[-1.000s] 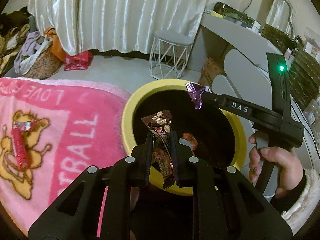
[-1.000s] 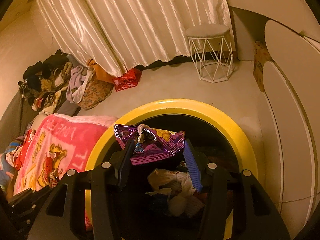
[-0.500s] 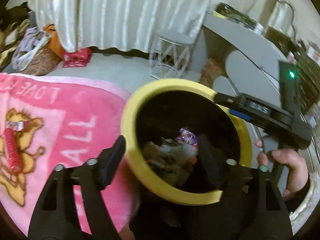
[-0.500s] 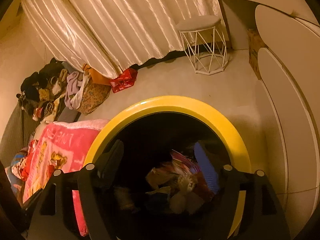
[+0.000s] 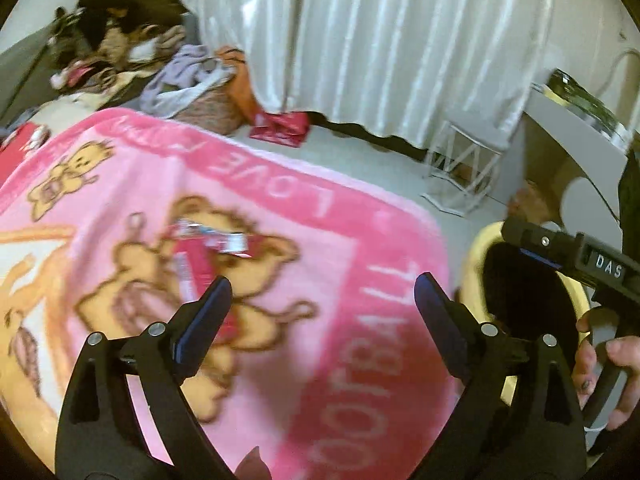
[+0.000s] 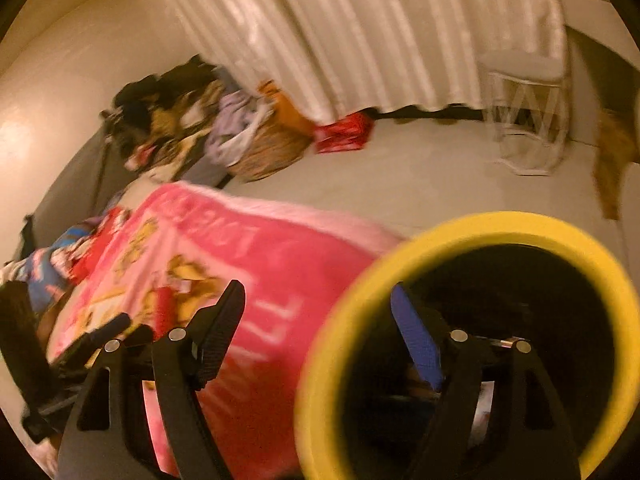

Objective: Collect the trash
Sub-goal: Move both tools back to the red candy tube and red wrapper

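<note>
A red snack wrapper point(image 5: 192, 264) with a silver crimped end lies on the pink bear blanket point(image 5: 360, 320); it also shows in the right wrist view point(image 6: 164, 308). My left gripper point(image 5: 322, 300) is open and empty above the blanket, just right of the wrapper. The yellow-rimmed trash bin point(image 6: 332, 340) stands at the blanket's right edge and also shows in the left wrist view point(image 5: 476, 248). My right gripper point(image 6: 318, 304) is open and empty over the bin's left rim; it also shows at the right of the left wrist view point(image 5: 560, 252).
A heap of clothes and a basket point(image 5: 208, 100) lie at the back left by the white curtain point(image 5: 380, 40). A red bag point(image 5: 280, 128) lies on the floor. A white wire stool point(image 5: 464, 160) and a white desk point(image 5: 572, 132) stand at the right.
Both grippers opened over the bin and dropped their wrappers into it. Both then swung left; the left gripper now hangs over the blanket near the red wrapper.
</note>
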Tool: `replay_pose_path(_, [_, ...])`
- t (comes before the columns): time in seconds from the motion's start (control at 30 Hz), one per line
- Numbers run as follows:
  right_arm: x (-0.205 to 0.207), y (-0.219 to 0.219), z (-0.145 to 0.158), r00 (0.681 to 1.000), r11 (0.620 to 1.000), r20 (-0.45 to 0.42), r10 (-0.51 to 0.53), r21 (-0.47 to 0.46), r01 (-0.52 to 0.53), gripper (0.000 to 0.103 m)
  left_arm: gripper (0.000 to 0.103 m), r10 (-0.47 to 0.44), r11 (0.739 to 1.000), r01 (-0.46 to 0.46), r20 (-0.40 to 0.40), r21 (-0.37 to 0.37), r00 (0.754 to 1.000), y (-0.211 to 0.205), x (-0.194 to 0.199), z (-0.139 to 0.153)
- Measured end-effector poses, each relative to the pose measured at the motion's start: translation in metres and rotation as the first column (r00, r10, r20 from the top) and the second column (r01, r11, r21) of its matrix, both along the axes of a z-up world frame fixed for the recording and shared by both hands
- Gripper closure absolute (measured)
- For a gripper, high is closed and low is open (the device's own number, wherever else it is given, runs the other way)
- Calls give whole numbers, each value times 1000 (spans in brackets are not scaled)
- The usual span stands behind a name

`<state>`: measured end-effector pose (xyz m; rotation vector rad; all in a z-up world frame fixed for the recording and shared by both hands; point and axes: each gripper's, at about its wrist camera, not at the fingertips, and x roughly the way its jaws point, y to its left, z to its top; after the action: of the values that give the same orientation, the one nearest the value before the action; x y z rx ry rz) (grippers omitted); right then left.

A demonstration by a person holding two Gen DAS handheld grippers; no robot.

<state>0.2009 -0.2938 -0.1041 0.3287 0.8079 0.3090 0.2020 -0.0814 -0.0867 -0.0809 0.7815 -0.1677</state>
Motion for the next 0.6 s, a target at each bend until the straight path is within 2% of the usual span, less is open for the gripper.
replay_pose_path(0.13, [27, 49, 1, 993, 992, -8, 122, -20, -122, 30, 18, 60, 998, -61, -25, -18, 998, 34, 5, -8])
replay_pose_path(0.37, [67, 118, -11, 955, 954, -60, 291, -57, -294, 33, 18, 117, 989, -125, -99, -76, 988, 81, 12, -30])
replay_pose_path(0.5, [85, 154, -19, 919, 921, -99, 380, -54, -387, 33, 28, 95, 977, -119, -138, -175, 986, 97, 17, -40])
replay_pose_path(0.6, [96, 174, -29, 899, 902, -134, 417, -65, -427, 35, 37, 78, 972, -110, -157, -206, 984, 99, 21, -47])
